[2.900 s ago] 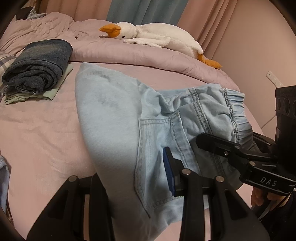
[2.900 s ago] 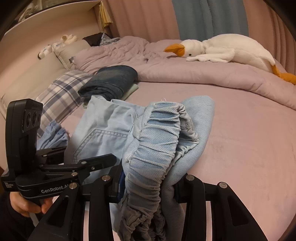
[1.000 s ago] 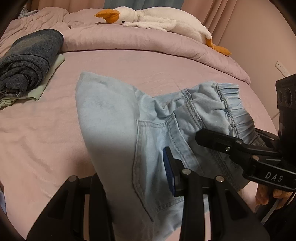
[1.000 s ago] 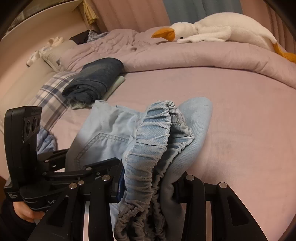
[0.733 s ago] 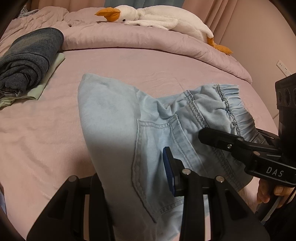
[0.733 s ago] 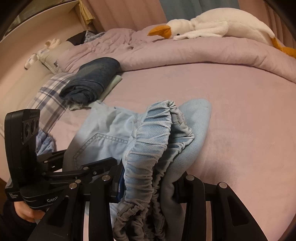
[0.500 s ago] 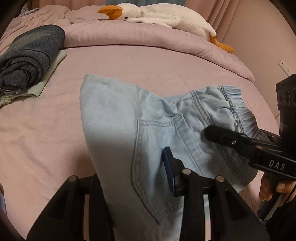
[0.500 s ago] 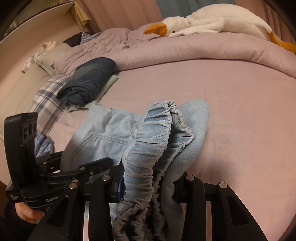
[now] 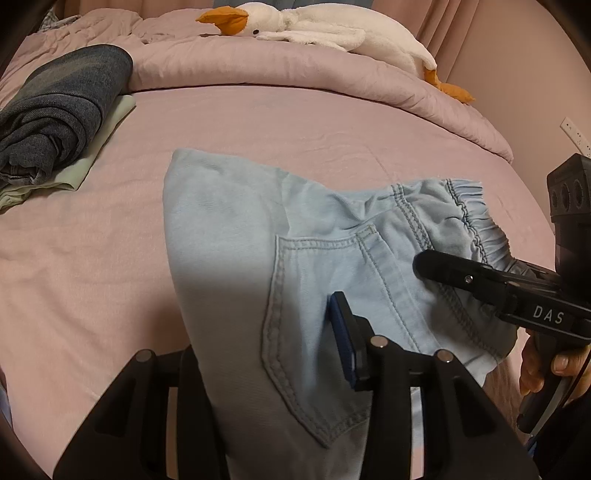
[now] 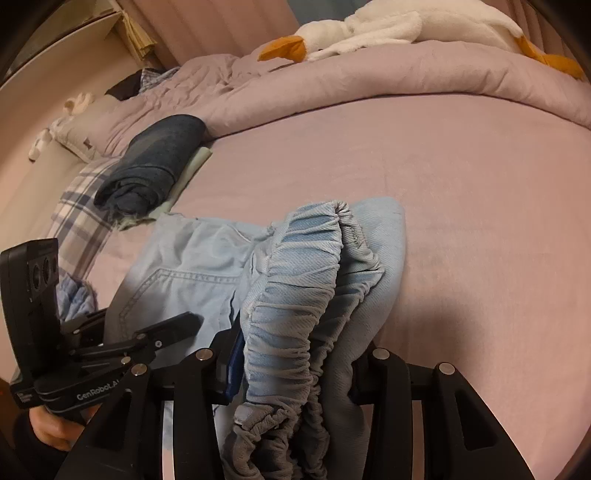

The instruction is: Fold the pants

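Pants: light-blue denim pants (image 9: 236, 236) lie folded on the pink bed sheet (image 9: 92, 258), their near end raised off it between both claws; they spread away ahead of the fingers.
Left claw: the left gripper (image 9: 266, 354) has the pocket side of the denim between its fingers, blue pad (image 9: 341, 332) against the cloth; its jaws have just been opening a little (cloth still between them).
Right claw: the right gripper (image 10: 295, 365) is clamped on the bunched elastic waistband (image 10: 295, 288), which mounds up over its fingers.
Other hand: a hand (image 9: 543, 365) grips the right claw's handle, right of the left claw.
Beyond the claws: rolled dark jeans (image 9: 59, 107) on a pale green folded cloth (image 9: 96, 144), far left.
Far edge: a plush goose (image 9: 314, 26) on the pink duvet (image 9: 295, 70).
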The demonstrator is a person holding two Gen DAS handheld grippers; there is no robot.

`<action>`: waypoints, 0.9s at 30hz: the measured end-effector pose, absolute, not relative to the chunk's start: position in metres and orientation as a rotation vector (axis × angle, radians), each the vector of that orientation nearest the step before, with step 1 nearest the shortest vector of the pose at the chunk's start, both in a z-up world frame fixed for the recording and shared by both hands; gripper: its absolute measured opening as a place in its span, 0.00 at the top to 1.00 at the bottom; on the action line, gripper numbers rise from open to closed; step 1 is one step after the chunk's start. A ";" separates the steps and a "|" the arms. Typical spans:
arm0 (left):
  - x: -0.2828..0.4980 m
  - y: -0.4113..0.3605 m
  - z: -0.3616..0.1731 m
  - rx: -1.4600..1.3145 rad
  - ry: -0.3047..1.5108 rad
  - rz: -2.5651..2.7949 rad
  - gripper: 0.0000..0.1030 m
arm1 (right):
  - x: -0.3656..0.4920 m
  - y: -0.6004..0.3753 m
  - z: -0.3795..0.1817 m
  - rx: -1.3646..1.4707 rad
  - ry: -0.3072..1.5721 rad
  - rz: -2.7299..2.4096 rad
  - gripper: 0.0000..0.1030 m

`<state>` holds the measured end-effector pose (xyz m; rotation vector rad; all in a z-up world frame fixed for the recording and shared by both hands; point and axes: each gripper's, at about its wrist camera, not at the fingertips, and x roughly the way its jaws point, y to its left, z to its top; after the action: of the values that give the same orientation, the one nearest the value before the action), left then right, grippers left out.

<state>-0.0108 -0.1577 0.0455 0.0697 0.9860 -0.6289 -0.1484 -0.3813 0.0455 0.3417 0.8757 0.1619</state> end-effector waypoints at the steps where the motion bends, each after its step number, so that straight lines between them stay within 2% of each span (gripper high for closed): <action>1: -0.011 -0.158 0.045 0.072 0.985 -0.628 0.60 | -0.148 -0.382 0.045 0.343 0.877 0.161 0.58; 8: -0.008 -0.158 0.043 0.079 0.991 -0.623 0.58 | -0.147 -0.384 0.041 0.352 0.885 0.157 0.57; 14: -0.004 -0.156 0.038 0.078 0.997 -0.598 0.45 | -0.144 -0.390 0.034 0.375 0.914 0.138 0.48; 22: -0.004 -0.148 0.036 0.100 0.996 -0.551 0.27 | -0.145 -0.395 0.032 0.396 0.911 0.140 0.41; 27: -0.007 -0.141 0.037 0.098 0.998 -0.534 0.25 | -0.148 -0.397 0.033 0.401 0.910 0.134 0.40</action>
<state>-0.0069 -0.1413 0.0366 0.0976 0.9982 -0.5341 -0.1480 -0.3973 0.0328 0.4013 0.9095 0.1345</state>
